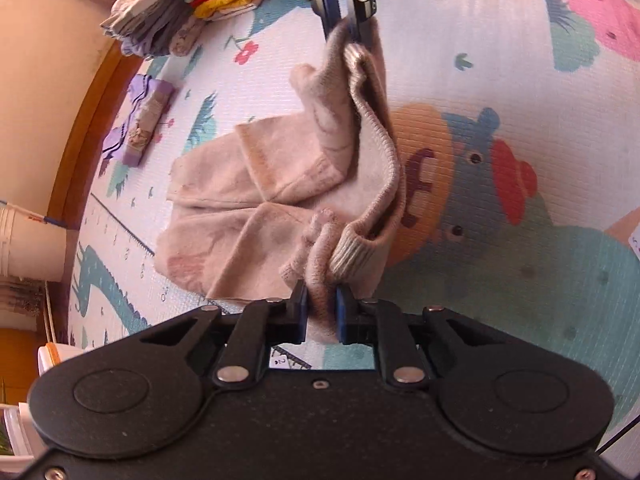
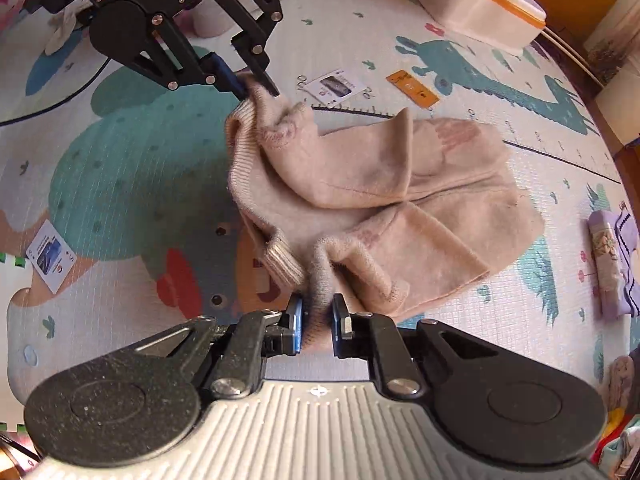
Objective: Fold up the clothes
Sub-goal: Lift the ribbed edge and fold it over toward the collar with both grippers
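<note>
Left gripper [image 1: 322,306], right gripper [image 2: 318,322] pinch beige garment [image 1: 260,184]; folded pile [image 1: 180,12] well apart.

Play mat [image 1: 500,60] on the floor: white ground, printed with teal dinosaurs, small flowers, a pink shape and a ruler strip. White storage box [image 2: 480,8] with orange trim at the mat's edge. Two printed cards lie flat: one [image 2: 334,86] near the ruler strip, one [image 2: 50,260] on the orange-and-teal print. Small orange ruler [image 2: 412,88] beside the first card. Black cable [image 2: 52,102] curves across the mat.

Right tool [image 2: 319,322] pinching beige garment [image 2: 400,208], left tool [image 2: 256,86] gripping opposite edge
</note>
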### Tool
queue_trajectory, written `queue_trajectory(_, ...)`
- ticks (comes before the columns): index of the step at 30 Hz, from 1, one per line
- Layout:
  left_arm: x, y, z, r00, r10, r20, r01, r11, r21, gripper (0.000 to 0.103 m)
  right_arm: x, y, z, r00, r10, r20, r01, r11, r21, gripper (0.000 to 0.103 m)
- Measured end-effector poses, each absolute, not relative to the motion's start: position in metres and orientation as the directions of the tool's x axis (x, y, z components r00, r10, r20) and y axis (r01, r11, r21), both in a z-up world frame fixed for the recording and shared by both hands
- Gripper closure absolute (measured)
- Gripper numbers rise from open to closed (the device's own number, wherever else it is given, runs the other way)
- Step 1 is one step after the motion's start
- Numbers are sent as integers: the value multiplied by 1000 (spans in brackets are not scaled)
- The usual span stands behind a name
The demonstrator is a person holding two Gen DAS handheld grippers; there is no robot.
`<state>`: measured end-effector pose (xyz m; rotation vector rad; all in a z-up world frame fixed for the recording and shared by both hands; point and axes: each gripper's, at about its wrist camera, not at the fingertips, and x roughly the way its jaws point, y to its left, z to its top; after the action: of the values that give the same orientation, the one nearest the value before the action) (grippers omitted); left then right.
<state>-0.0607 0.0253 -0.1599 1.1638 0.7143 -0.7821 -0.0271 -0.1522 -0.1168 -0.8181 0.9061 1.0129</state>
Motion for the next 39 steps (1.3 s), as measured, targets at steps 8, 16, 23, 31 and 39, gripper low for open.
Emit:
queue_trajectory(8, 47, 40, -151, 578, -127, -806, 746, 483, 459, 92, 105, -159, -106, 329, 395, -858, -818, 573, -51, 91)
queue_trajectory(16, 130, 50, -193, 514, -146, -845, 697, 646, 313, 93, 189, -179, -166, 324, 455, -830, -606, 773, 188, 93)
queue_trajectory(23, 167, 61, -216, 477, -211, -853, 655, 732, 185, 93, 216, -252, -209, 398, 645, -652, -162, 749, 642, 56)
queue_trajectory(31, 169, 79, -216, 478, -257, -840, 572, 817, 76, 93, 178, -248, -229, 299, 722, -624, -230, 689, 687, 51)
queue_trajectory(39, 166, 150, -200, 473, -475, -742, 296, 879, -373, 78, 161, -230, -219, 333, 698, -633, -268, 714, 647, 90)
